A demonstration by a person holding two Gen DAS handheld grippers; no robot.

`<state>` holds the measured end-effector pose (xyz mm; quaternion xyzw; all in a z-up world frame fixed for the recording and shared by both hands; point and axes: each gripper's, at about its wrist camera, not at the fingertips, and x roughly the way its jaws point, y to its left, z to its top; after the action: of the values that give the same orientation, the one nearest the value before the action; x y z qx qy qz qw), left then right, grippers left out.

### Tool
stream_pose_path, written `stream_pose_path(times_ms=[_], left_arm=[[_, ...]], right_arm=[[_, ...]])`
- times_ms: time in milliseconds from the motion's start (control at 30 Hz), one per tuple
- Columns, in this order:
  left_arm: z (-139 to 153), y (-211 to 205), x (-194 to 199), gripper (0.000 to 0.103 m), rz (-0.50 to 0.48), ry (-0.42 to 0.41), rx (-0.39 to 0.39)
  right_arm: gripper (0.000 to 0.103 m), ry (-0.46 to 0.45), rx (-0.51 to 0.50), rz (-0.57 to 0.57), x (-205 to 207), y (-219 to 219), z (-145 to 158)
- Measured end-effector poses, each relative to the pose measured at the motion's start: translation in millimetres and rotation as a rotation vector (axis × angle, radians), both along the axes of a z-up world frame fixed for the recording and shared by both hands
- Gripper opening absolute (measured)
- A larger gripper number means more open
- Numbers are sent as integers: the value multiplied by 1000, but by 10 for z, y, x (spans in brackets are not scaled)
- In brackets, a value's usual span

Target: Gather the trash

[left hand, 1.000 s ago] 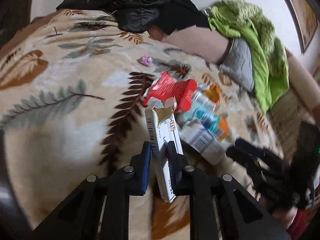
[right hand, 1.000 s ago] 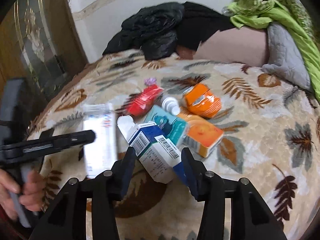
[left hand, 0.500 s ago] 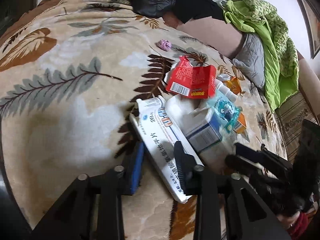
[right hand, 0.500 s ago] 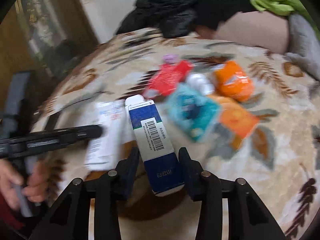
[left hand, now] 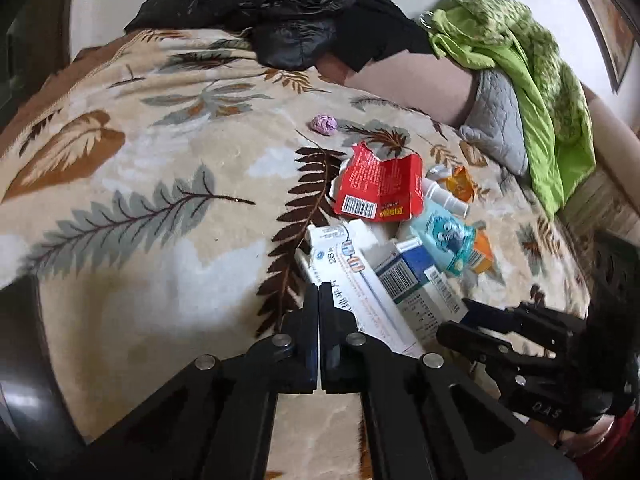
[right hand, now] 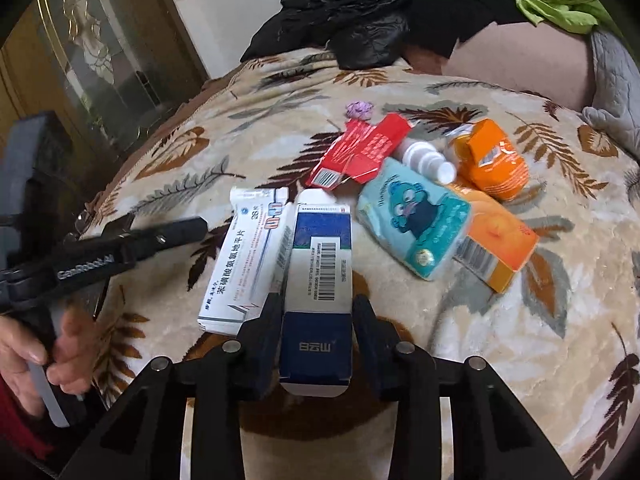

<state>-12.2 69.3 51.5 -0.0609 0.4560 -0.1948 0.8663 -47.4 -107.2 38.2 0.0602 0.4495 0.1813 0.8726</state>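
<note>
While the left gripper (left hand: 319, 292) shows its fingers pressed together on nothing, the white box (left hand: 352, 284) lies loose on the blanket (left hand: 120, 160) beside the pile.

From the right wrist, the right gripper (right hand: 313, 312) has just been closing and pinches the blue box (right hand: 320, 280). Roughly 7 pieces lie gathered; the purple wad (right hand: 359, 109) sits apart, and no bin shows.

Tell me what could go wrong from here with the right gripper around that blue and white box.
1. The right gripper grips only the near end of the blue and white box, so the long box may tip or slip when lifted.
2. The white box lies against it and could get dragged.
3. The left gripper is shut and empty just above the white box, so it could knock the pile.
</note>
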Motion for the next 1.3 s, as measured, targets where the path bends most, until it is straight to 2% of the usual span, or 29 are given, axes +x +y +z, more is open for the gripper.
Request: stream_pose_path(times_ms=[67, 167, 267, 333, 400, 433, 600, 633, 767, 833, 900, 1067, 1300], left_arm=[[-84, 49, 31, 0, 22, 50, -22], [-144, 114, 68, 1, 24, 107, -100], [-168, 144, 76, 22, 37, 131, -143], [-156, 138, 68, 47, 48, 128, -151], [-126, 111, 49, 61, 51, 117, -170], [-116, 87, 40, 63, 46, 111, -171], [-223, -272, 19, 66, 13, 140, -57], [-227, -337, 10, 70, 19, 130, -29], [-278, -650, -26, 70, 57, 49, 167], [-302, -764, -45, 60, 52, -2, 263], [-300, -747, -44, 58, 55, -16, 267], [-218, -554, -49, 52, 70, -20, 199], [49, -460, -246, 52, 78, -156, 183]], right_arm=[[40, 16, -16, -9, 51, 41, -45], [37, 42, -8, -26, 116, 72, -114], [35, -8, 0, -47, 57, 36, -30], [35, -61, -7, -82, -11, -44, 73], [35, -116, -33, -132, -99, -149, 171], [35, -139, -35, -155, -139, -212, 214], [35, -175, -3, -228, -216, -449, 296], [35, -178, -6, -233, -216, -462, 302], [36, -199, -21, -229, -231, -438, 345], [36, -207, -48, -216, -223, -398, 348], [36, -214, -65, -211, -254, -391, 347], [36, -215, -65, -218, -277, -387, 346], [36, -258, -97, -261, -486, -344, 463]])
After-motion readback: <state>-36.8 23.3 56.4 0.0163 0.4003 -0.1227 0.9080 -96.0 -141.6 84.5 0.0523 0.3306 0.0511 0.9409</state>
